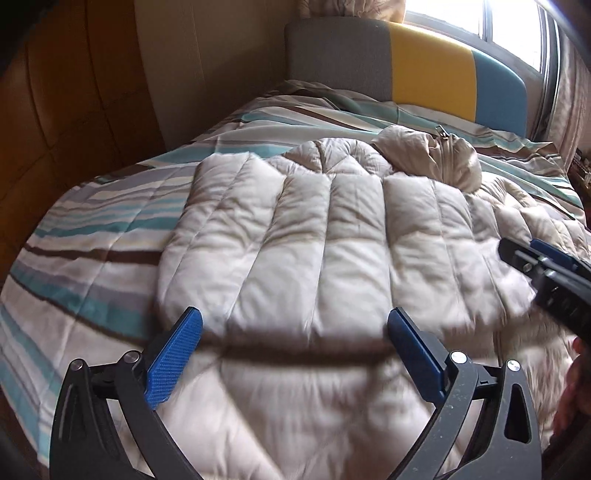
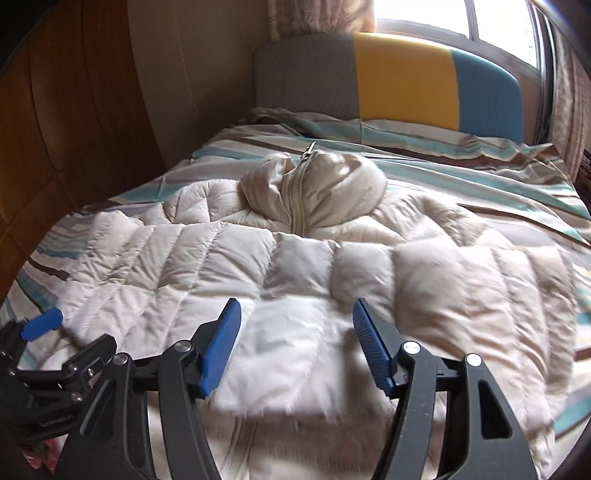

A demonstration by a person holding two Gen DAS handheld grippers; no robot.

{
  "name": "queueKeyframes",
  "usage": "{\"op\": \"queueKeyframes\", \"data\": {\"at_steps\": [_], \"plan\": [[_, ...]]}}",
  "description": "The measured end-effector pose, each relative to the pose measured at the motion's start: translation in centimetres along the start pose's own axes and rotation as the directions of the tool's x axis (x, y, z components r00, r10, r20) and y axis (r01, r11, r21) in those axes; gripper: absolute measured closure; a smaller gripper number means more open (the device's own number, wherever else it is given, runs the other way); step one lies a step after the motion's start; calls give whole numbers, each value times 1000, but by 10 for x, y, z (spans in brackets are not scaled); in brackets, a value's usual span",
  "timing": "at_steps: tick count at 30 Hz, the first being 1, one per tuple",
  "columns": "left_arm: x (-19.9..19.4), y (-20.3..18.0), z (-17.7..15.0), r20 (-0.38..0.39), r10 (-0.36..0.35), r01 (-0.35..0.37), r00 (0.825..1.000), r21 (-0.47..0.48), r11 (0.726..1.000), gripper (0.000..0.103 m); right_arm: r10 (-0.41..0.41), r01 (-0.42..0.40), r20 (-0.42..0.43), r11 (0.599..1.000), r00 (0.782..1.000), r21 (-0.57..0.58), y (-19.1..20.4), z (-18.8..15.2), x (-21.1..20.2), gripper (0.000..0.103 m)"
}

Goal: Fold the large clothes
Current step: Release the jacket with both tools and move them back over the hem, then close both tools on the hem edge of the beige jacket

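A cream quilted puffer jacket (image 1: pixel 332 236) lies spread on the bed, partly folded, with its zipped collar (image 1: pixel 447 158) bunched at the far end. It also shows in the right wrist view (image 2: pixel 295 266), collar (image 2: pixel 317 184) toward the headboard. My left gripper (image 1: pixel 295 325) is open and empty just above the jacket's near folded edge. My right gripper (image 2: pixel 295 321) is open and empty over a folded sleeve flap (image 2: pixel 291 350). The right gripper also shows at the right edge of the left wrist view (image 1: pixel 535 258), and the left gripper at the left edge of the right wrist view (image 2: pixel 40 325).
The bed has a striped teal, brown and white cover (image 1: pixel 92 229). A grey, yellow and blue headboard (image 1: pixel 424 62) stands at the far end under a bright window (image 2: pixel 443 18). A wooden wardrobe (image 1: pixel 55 92) runs along the left side.
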State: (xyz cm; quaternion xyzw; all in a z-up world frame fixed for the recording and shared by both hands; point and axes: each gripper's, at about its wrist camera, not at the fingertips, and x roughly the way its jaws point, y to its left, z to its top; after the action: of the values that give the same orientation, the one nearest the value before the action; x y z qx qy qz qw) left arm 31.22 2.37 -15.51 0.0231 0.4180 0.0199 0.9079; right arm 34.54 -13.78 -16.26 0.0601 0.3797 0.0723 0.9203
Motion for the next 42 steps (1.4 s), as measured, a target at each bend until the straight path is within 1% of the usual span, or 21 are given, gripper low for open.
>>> {"op": "queueKeyframes", "data": {"at_steps": [2,4,7,10,12,15,20,22,25,28,31,33,35,37,39,40,42], "plan": [[-8,3,-11,-15,-32,32,999,-15,999,3,-12,13,-17,999,1000,30,-5,-6,-13,40],[-15,7,-19,-25,-49,48,999,-28,998,3,-6,7,-25,998,1000,57,-11,-12,-29,40],[-31,15,-35,-13,-68,67,998,-50,996,3,9,-7,-31,998,999,59,-20,-22,-57,39],[-47,22,-51,11,-54,54,998,-41,998,3,-9,10,-27,999,1000,52,-32,-35,-89,39],[-59,29,-66,34,-29,30,999,-33,999,3,-22,23,-13,998,1000,54,-42,-47,-111,39],[-75,41,-86,66,5,-3,998,-36,999,3,-59,59,4,996,998,66,-60,-74,-143,38],[-95,70,-115,92,43,-34,995,-93,995,3,-140,136,19,981,990,141,-100,-125,-185,38],[-103,78,-128,112,68,-58,991,-90,994,3,-167,160,30,972,986,170,-115,-147,-201,38],[-111,84,-142,121,88,-79,989,-75,994,3,-166,158,21,966,986,205,-131,-171,-216,38],[-119,90,-156,126,82,-75,989,-61,995,3,-162,155,16,965,987,211,-138,-194,-235,38],[-125,92,-170,134,62,-56,989,-49,997,3,-158,151,15,965,987,216,-143,-216,-251,38],[-132,92,-180,147,43,-36,988,-51,998,3,-147,142,5,964,989,223,-141,-228,-255,39],[-137,92,-187,151,17,-10,988,-49,999,3,-113,111,-5,968,994,227,-139,-238,-256,41],[-143,91,-193,157,8,0,988,-48,999,3,-88,89,-14,970,996,224,-136,-247,-257,42],[-147,90,-199,162,-1,8,987,-45,999,4,-90,92,-20,971,996,221,-134,-252,-257,42],[-149,89,-201,165,-1,8,986,-42,999,5,-90,92,-19,970,996,226,-135,-256,-258,42],[-150,86,-207,165,-3,8,986,-29,1000,10,-85,87,-18,966,996,244,-137,-262,-258,42]]}}
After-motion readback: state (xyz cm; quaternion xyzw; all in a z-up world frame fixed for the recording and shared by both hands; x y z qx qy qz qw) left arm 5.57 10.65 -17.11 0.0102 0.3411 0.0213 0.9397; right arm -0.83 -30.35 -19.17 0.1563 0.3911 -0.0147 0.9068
